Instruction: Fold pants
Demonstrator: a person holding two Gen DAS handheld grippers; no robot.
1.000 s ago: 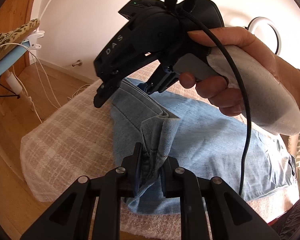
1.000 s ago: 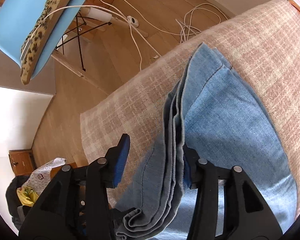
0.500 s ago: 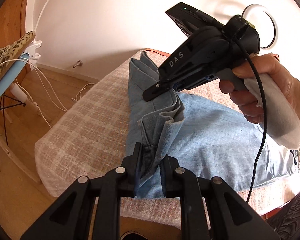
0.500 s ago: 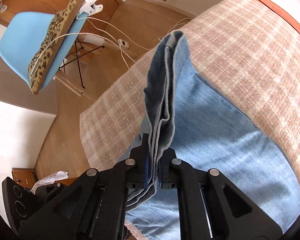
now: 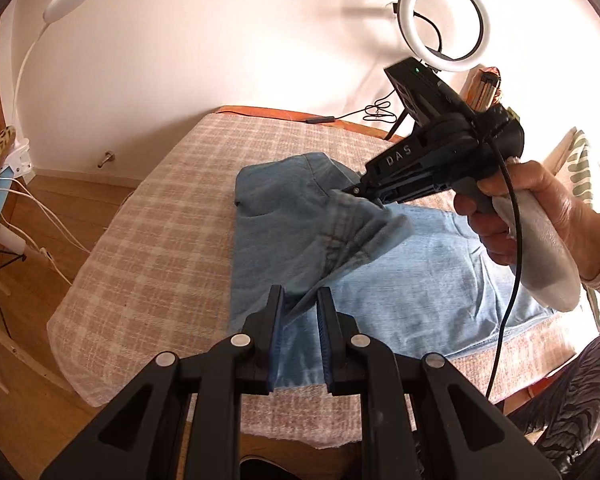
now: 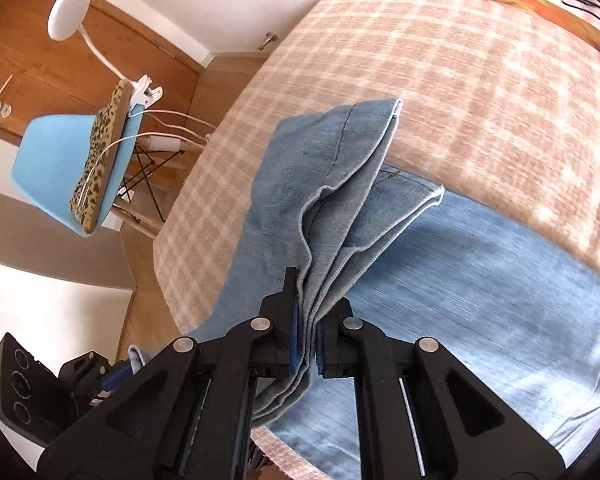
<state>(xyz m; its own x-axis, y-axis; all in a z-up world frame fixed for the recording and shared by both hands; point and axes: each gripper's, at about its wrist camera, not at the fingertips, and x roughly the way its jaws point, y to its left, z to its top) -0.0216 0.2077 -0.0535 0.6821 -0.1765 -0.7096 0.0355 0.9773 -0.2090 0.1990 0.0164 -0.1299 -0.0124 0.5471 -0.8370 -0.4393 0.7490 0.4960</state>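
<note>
Mid-fold: both grippers, left (image 5: 298,312) and right (image 6: 306,320), clamp the pants (image 5: 420,280) hem end, raised above the bed (image 5: 160,240); laying it over, seemingly toward the waist, remains.

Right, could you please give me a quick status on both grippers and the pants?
Left gripper shut on the pants, edge lifted. Right gripper shut on bunched layers of the same pants. Rest flat on the checked blanket. Nothing in the way.
</note>
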